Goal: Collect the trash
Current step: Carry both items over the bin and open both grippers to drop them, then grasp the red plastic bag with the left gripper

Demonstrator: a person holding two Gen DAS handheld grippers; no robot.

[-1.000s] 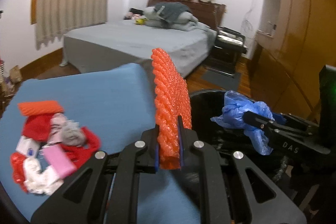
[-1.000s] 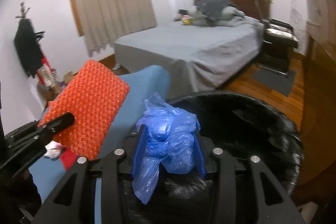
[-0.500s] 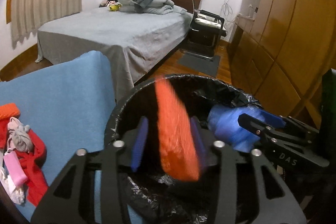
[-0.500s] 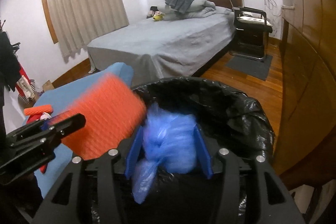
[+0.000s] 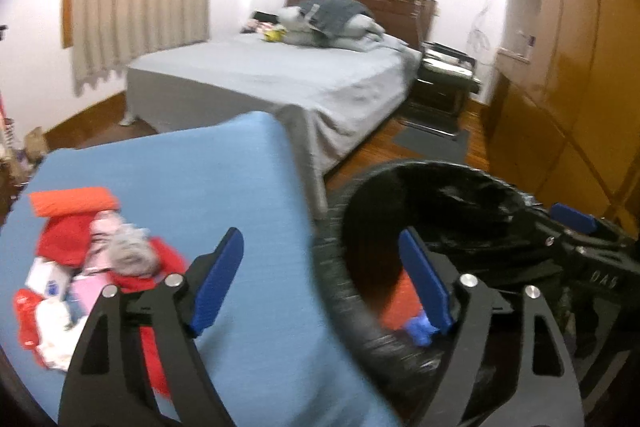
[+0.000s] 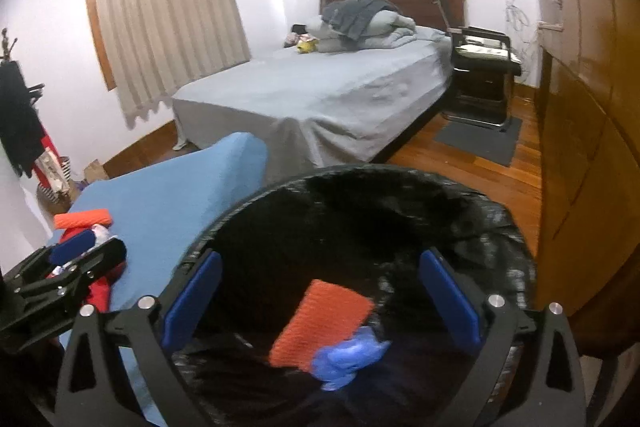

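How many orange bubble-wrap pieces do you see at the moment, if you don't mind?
2. One orange bubble-wrap piece lies inside the black bin beside the blue bag; another tops the trash pile on the blue surface. The pile may hide more.

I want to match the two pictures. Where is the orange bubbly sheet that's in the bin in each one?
Left wrist view: orange sheet shows low and right of centre, a small patch inside the bin, beside the blue bag.
Right wrist view: orange sheet lies low in the middle, in the bin, touching the blue bag.
Shared landmark: the bed.
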